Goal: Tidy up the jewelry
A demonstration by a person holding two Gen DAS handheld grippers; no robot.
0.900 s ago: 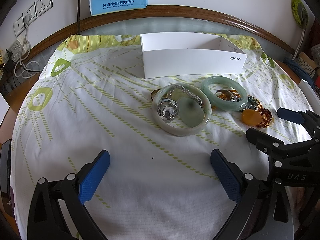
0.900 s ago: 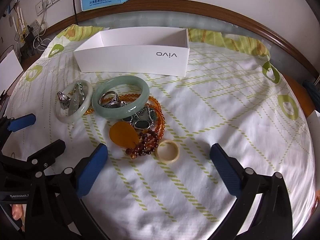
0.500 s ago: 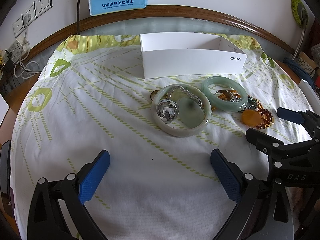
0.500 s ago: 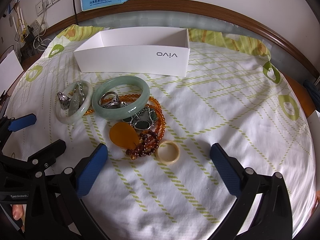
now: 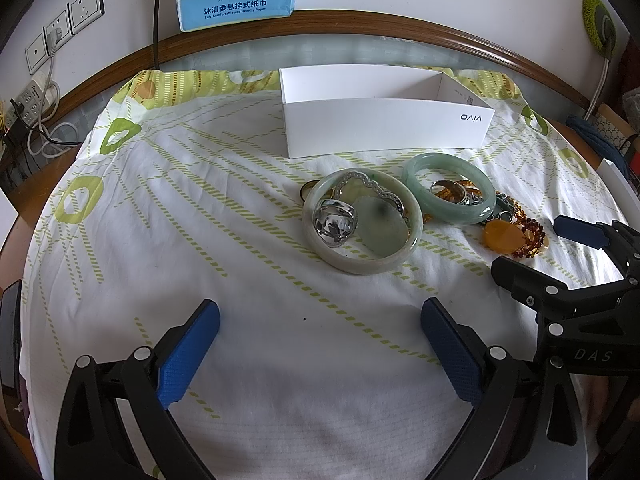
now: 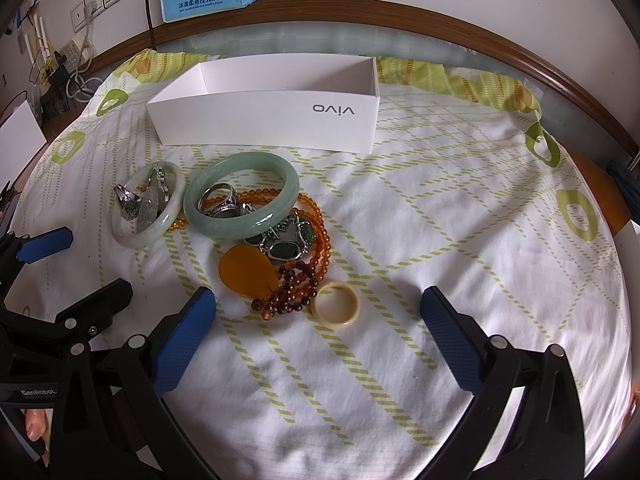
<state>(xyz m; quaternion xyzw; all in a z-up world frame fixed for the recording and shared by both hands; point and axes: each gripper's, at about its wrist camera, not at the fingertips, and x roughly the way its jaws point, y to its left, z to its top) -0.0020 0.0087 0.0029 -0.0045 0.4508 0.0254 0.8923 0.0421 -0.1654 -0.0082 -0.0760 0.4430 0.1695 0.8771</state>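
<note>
Two jade bangles, pale (image 5: 362, 226) and green (image 6: 242, 196), lie among amber beads (image 6: 316, 240) before an empty white box (image 6: 272, 108); both tools, left (image 5: 320, 354) and right (image 6: 320, 342), gape wide, holding nothing.

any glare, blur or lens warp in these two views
Left wrist view: strong fisheye bend in the wooden table edge; highlights glint on the silver ring; focus is sharp.
Right wrist view: same warp, dark vignette at the corners; a sheen on the green bangle; soft shadows under the white box.
</note>
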